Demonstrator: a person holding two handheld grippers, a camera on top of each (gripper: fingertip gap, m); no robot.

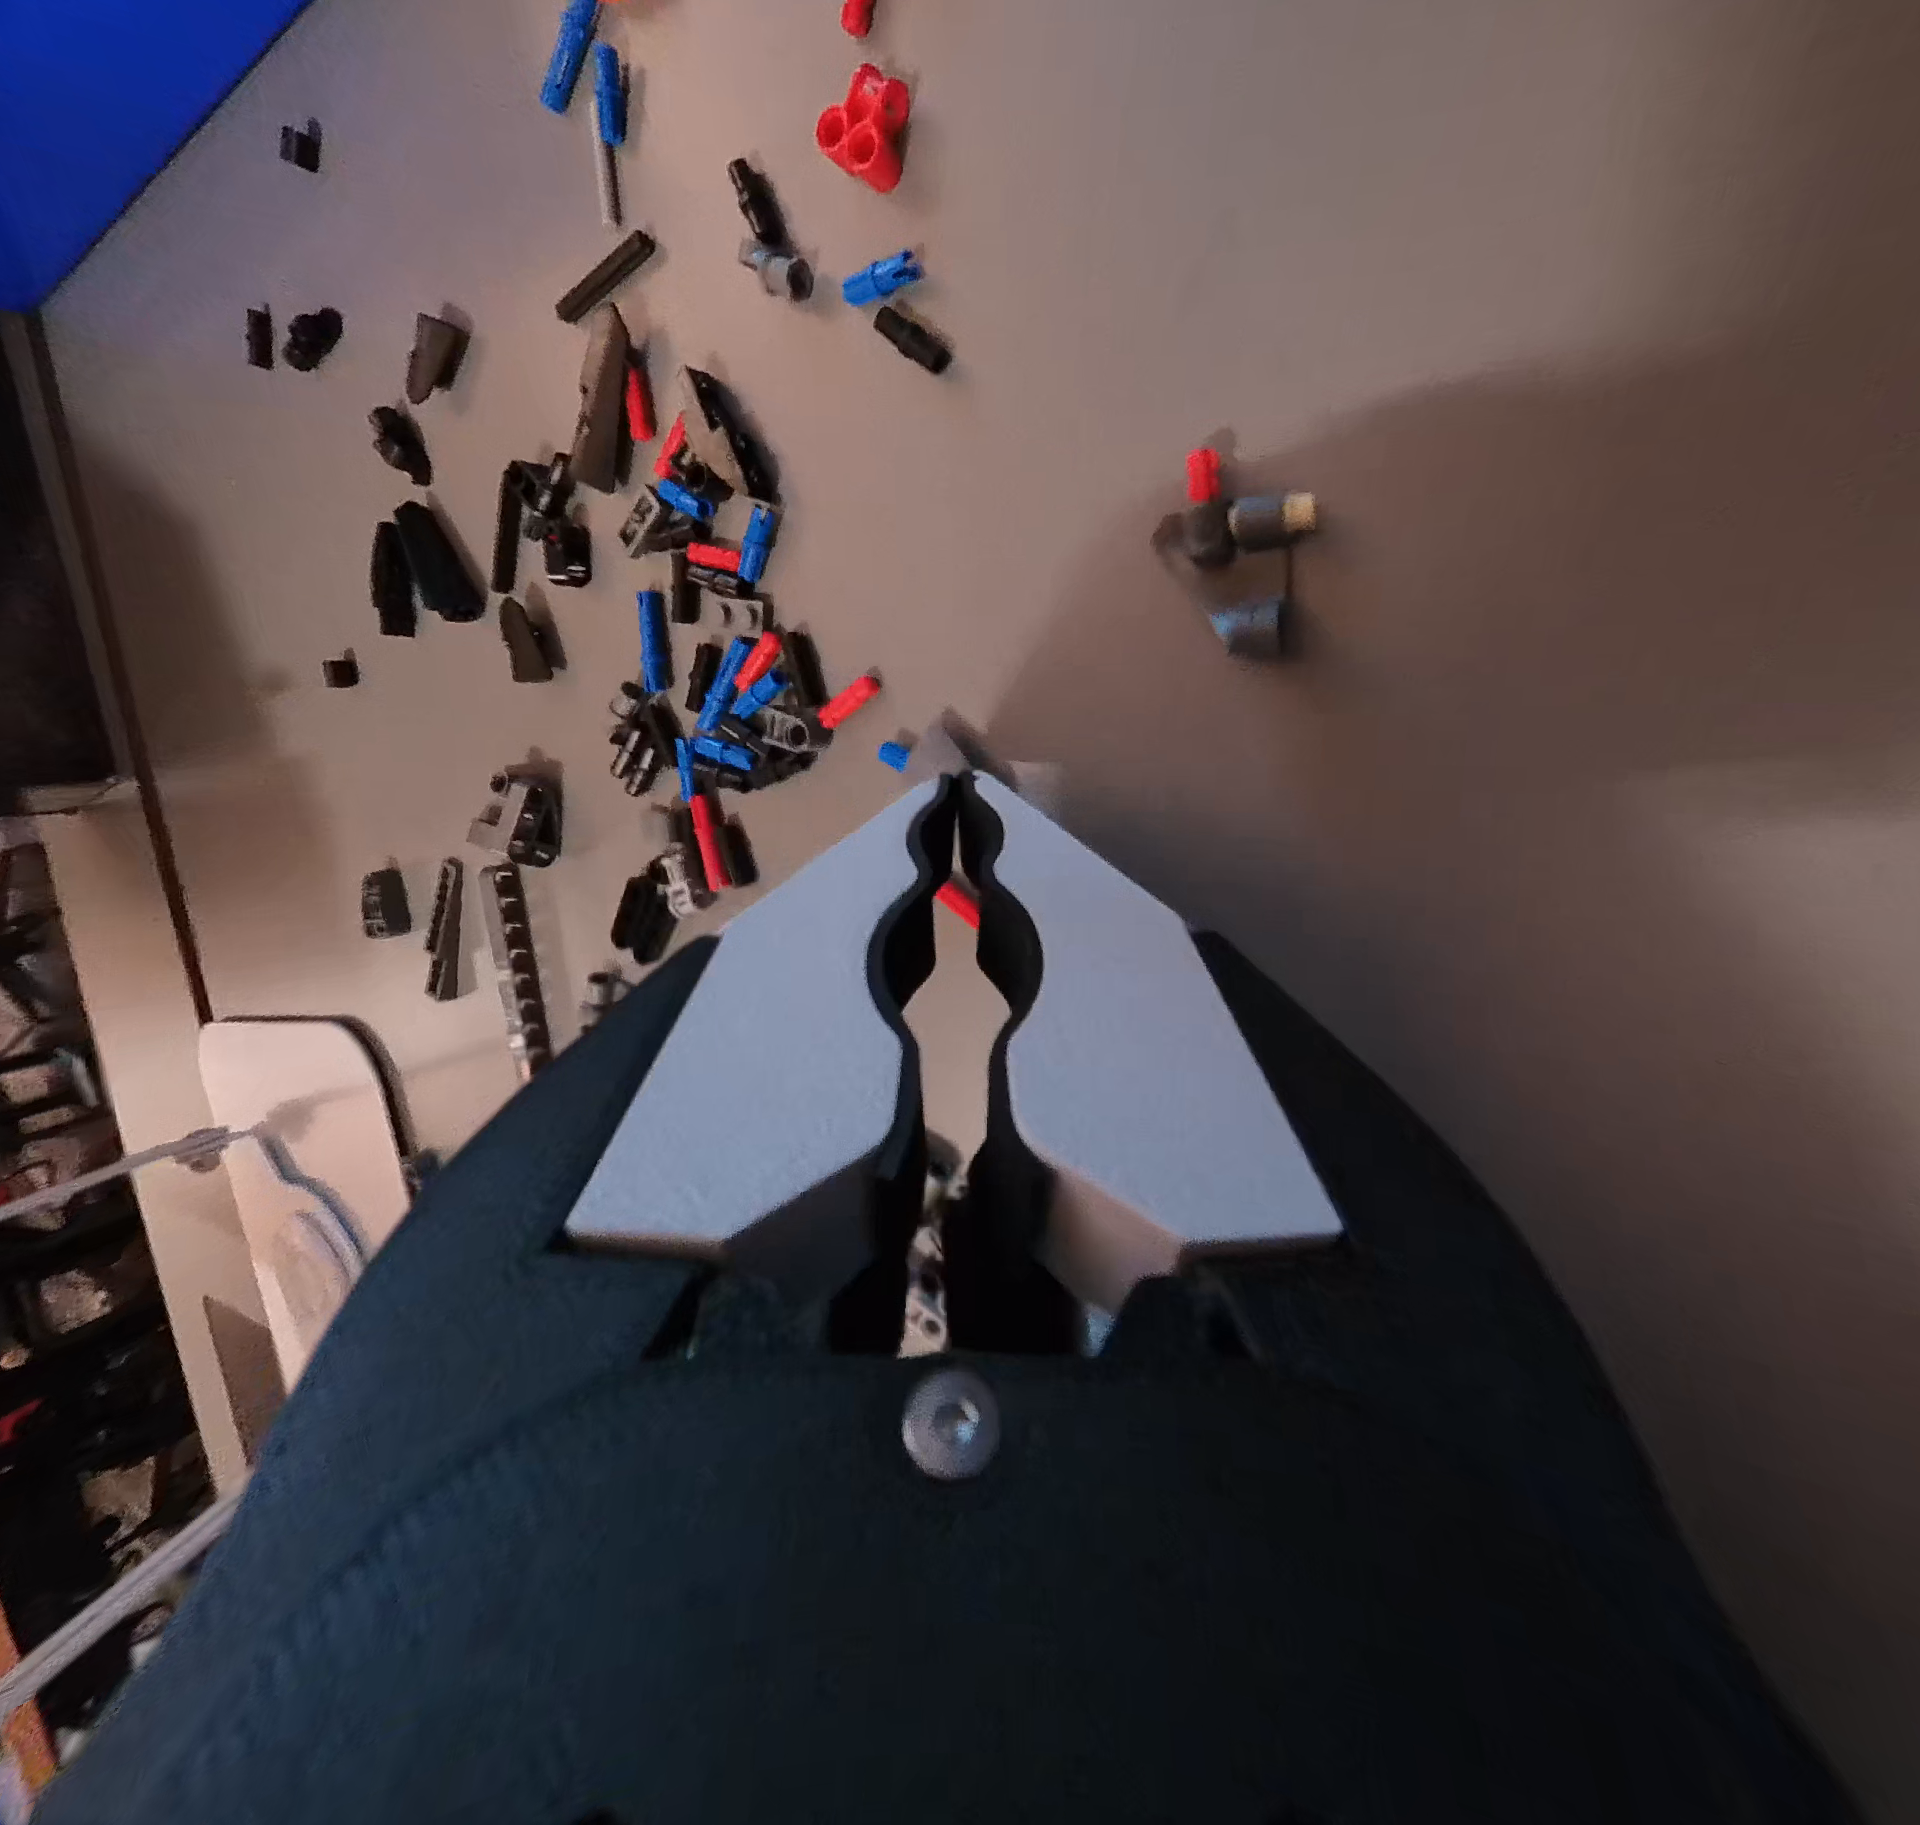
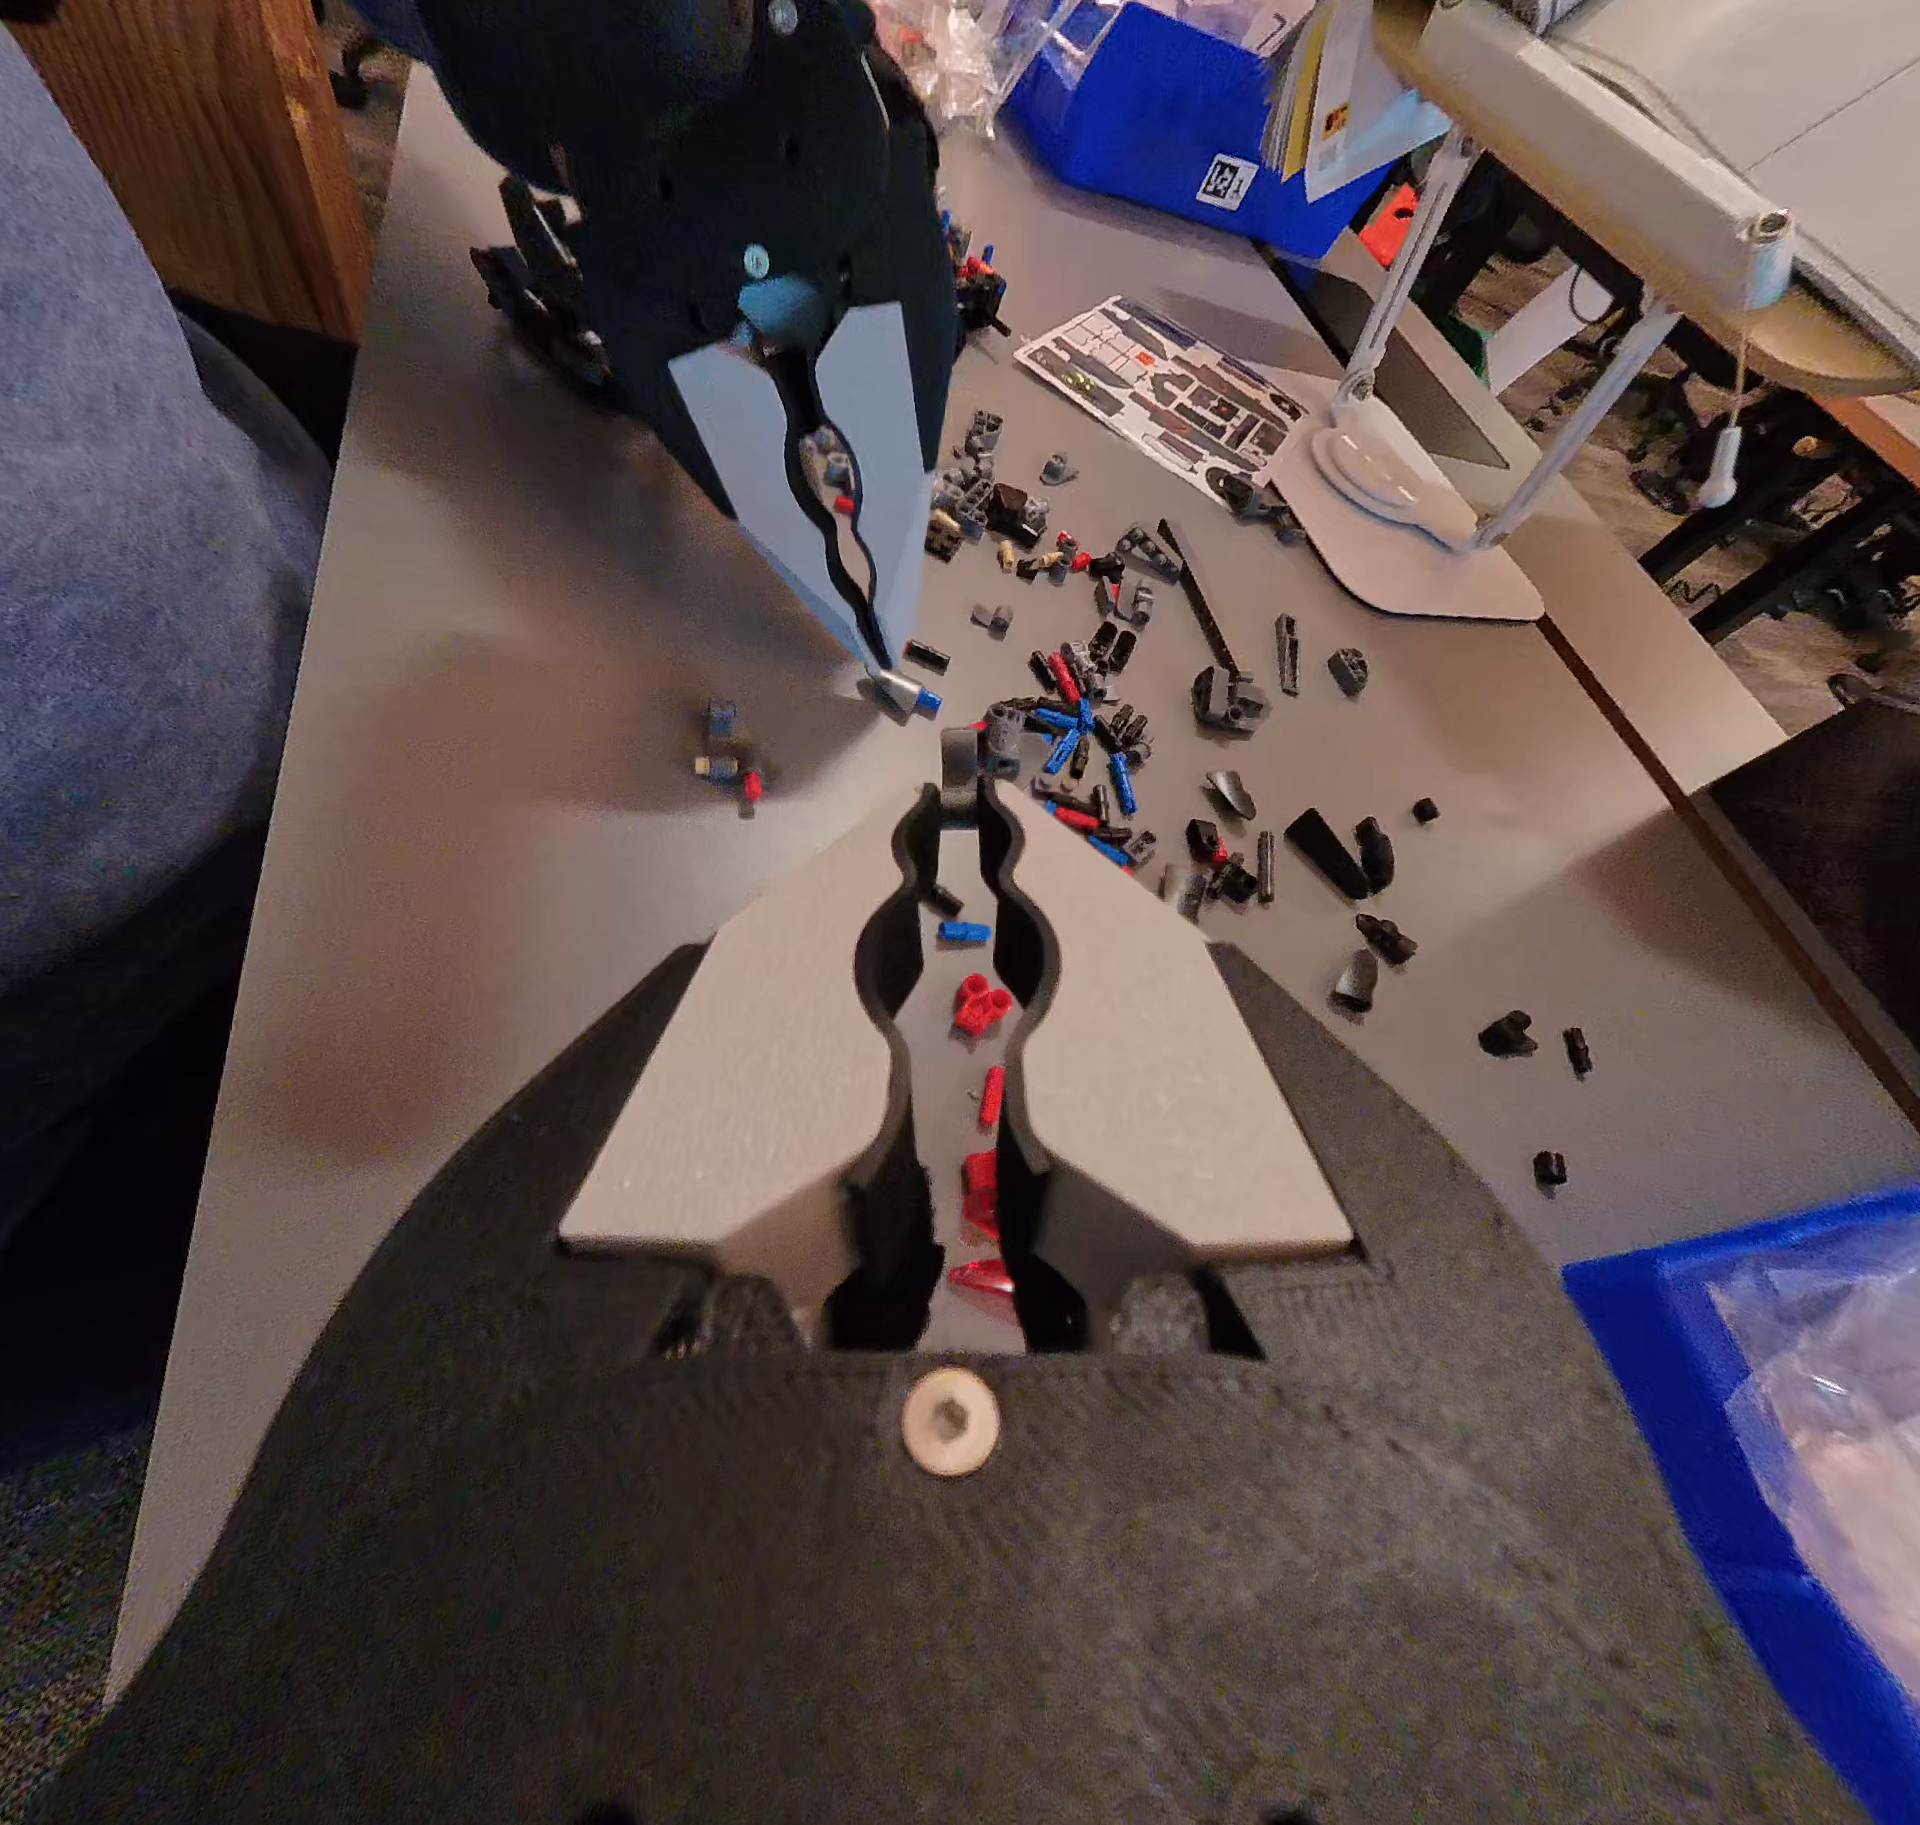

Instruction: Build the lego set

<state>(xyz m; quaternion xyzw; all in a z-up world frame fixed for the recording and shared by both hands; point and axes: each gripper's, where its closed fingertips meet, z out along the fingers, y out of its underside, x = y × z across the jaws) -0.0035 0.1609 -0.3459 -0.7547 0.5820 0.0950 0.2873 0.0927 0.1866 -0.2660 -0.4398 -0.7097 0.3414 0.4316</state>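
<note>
My left gripper (image 1: 954, 786) is shut on a small grey connector with a blue pin (image 1: 906, 752) and holds it just above the grey table. The right wrist view shows this gripper (image 2: 885, 669) and its piece (image 2: 906, 697) tilted down. My right gripper (image 2: 961, 801) is shut on a dark grey lego piece (image 2: 971, 749), close to the left gripper's tip. Loose black, blue and red pieces (image 1: 686, 612) lie scattered on the table (image 2: 1091, 736). A small grey sub-assembly with a red pin (image 1: 1236, 539) lies apart from them (image 2: 729, 752).
A black part-built model (image 2: 540, 289) stands behind the left gripper. A sticker sheet (image 2: 1164, 393), a white lamp base (image 2: 1403, 539) and a blue bin (image 2: 1143, 113) lie at the back right. Another blue bin (image 2: 1766, 1463) is near right. The table edge (image 2: 1714, 767) runs along the right. The gap from one gripper's tips to the other's is roughly 12 cm.
</note>
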